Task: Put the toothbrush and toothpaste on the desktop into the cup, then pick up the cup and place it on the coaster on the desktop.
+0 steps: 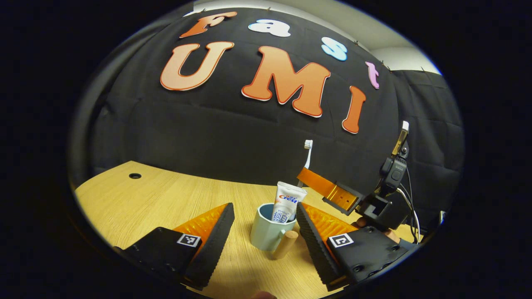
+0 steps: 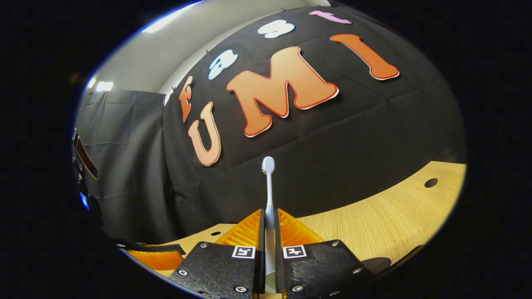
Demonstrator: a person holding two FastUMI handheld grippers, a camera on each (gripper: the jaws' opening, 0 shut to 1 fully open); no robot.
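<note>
Right gripper [image 2: 269, 232] clenches the toothbrush [image 2: 268, 187] upright at centre; left gripper [image 1: 264, 222], fingers released, flanks the cup [image 1: 266, 232] holding toothpaste [image 1: 286, 201].

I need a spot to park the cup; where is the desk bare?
Bare wood lies left of the cup, out to the round hole in the desk. It is crowded right of the cup, where the right gripper holds the toothbrush.

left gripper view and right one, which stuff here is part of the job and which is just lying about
Part of the job:
- cup, standing on the table
- toothpaste, upright in the cup
- toothbrush, clamped in the right gripper, head up
- left gripper, open around the cup

Just there:
- table
- hole in the tabletop
</note>
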